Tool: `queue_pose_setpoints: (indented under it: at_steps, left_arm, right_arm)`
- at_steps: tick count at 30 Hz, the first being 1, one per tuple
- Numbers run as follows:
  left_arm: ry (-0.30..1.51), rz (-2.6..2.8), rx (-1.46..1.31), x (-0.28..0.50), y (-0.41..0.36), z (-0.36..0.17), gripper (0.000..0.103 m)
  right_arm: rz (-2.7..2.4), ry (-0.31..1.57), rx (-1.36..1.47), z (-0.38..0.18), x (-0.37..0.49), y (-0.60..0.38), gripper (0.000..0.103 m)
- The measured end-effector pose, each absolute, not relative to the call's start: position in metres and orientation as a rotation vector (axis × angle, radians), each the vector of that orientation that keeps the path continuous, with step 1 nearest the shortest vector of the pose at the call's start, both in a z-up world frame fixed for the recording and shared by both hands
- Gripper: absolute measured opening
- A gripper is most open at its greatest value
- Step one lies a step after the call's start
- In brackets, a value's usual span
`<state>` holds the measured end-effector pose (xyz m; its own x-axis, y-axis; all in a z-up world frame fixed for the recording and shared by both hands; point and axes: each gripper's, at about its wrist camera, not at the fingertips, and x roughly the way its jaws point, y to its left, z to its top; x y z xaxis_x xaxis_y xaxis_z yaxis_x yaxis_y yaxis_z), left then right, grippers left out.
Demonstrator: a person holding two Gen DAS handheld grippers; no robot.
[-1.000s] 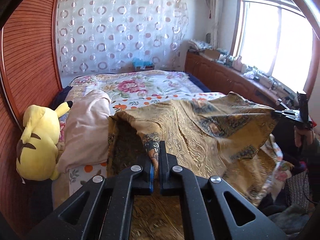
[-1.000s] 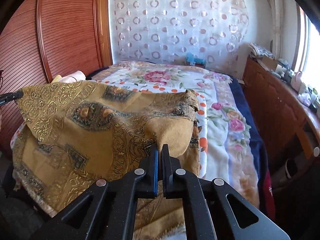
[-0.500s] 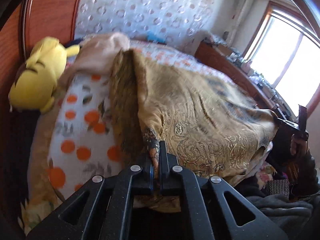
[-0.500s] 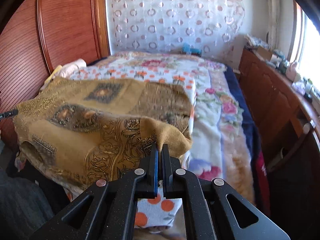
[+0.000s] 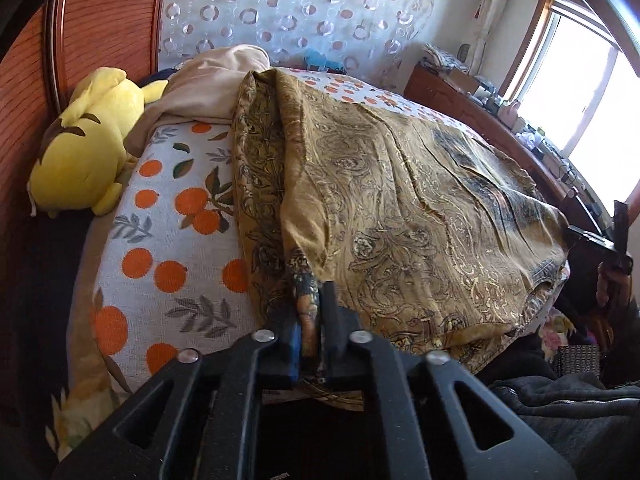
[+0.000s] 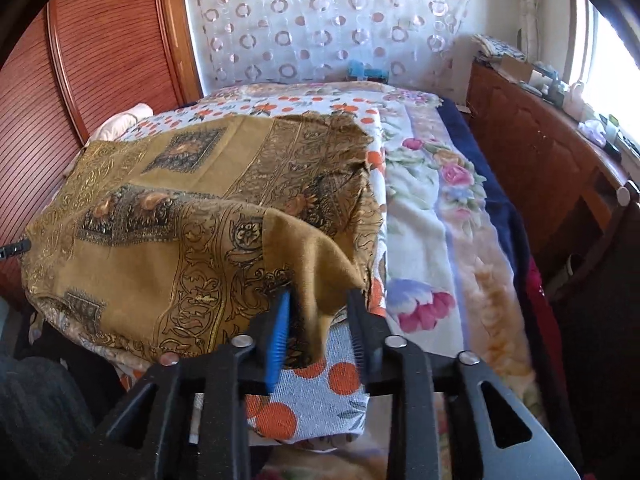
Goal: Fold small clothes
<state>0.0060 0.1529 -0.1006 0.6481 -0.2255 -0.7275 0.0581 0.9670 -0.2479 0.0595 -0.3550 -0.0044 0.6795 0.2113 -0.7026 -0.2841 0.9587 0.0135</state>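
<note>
A gold-brown patterned cloth [image 5: 400, 208] lies spread across the near end of the bed; it also shows in the right wrist view [image 6: 192, 216]. My left gripper [image 5: 310, 312] is shut on its near left corner, at the bed's edge. My right gripper [image 6: 318, 320] is open, its jaws apart on either side of the cloth's near right corner, which hangs loose between them. The right gripper also shows far right in the left wrist view [image 5: 600, 236], and the left gripper's tip shows at the left edge of the right wrist view [image 6: 14, 249].
An orange-print white blanket [image 5: 168, 240] covers the bed under the cloth. A yellow plush toy [image 5: 84, 148] and a pink pillow [image 5: 208, 80] lie at the left. A wooden wardrobe [image 6: 80, 80] stands left, a wooden counter [image 6: 540, 152] right. A floral blanket [image 6: 440, 208] lies beside the cloth.
Both grippers came down and laid the cloth onto the bed. My right gripper has opened and let go of its corner. My left gripper stays shut on its corner.
</note>
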Motion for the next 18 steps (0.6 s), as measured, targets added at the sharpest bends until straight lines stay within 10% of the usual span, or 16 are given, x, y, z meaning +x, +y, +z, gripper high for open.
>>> queue_pose_setpoints:
  at_steps: [7, 18]
  left_arm:
    - [0.824, -0.121, -0.171, 0.007, 0.155, -0.092, 0.07]
    - [0.819, -0.095, -0.181, 0.012, 0.156, -0.093, 0.077]
  right_arm:
    - [0.285, 0.684, -0.091, 0.005, 0.037, -0.339, 0.045]
    - [0.404, 0.659, -0.118, -0.01, 0.041, -0.279, 0.046]
